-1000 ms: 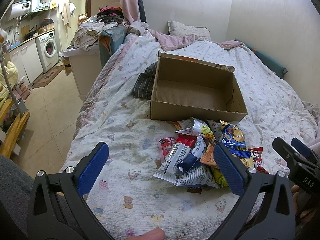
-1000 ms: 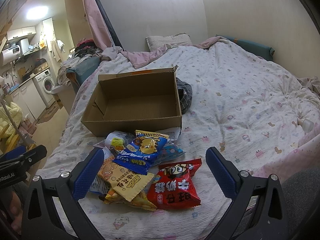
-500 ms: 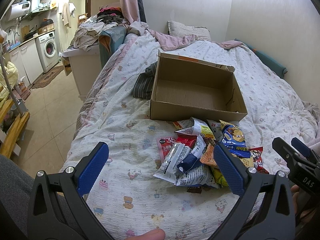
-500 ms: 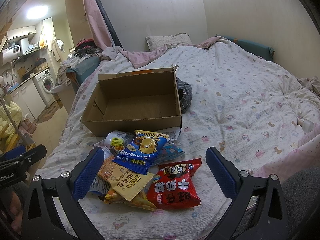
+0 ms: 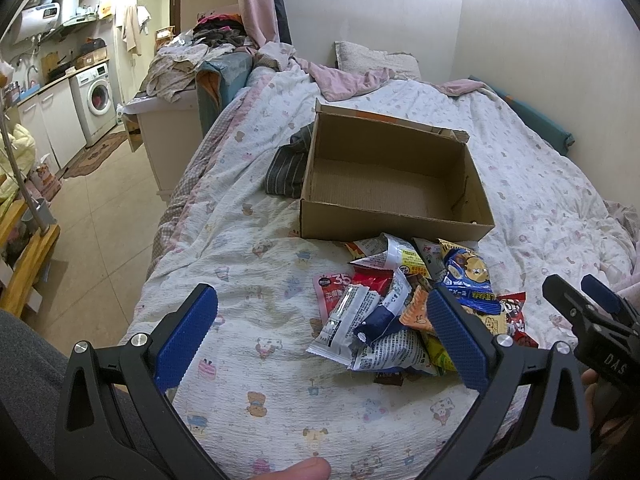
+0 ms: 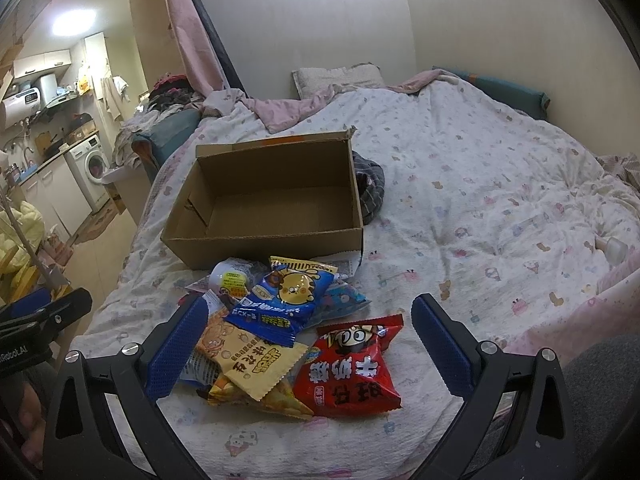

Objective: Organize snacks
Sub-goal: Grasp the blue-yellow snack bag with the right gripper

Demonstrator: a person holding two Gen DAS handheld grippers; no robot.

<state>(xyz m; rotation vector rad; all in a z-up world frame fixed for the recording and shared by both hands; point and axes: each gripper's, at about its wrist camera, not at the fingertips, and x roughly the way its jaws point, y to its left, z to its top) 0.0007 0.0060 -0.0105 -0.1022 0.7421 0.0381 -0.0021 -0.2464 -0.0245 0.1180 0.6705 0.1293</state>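
An empty open cardboard box [image 5: 392, 184] [image 6: 272, 200] sits on the bed. In front of it lies a pile of snack packets [image 5: 404, 304]: a red packet [image 6: 350, 368], a blue packet with a yellow cartoon face [image 6: 282, 300], a yellow packet [image 6: 248, 360], a white-and-silver packet [image 5: 344, 320]. My left gripper [image 5: 320, 336] is open and empty, above the bed just short of the pile's left side. My right gripper [image 6: 308, 344] is open and empty, its fingers straddling the near end of the pile. Each gripper shows at the edge of the other's view.
The bed has a printed white quilt [image 6: 480, 208]. A dark striped cloth [image 5: 286, 168] lies beside the box. A pillow [image 5: 372, 58] and pink blanket lie at the head. The floor, a washing machine [image 5: 96, 100] and a cabinet with clothes are to the left.
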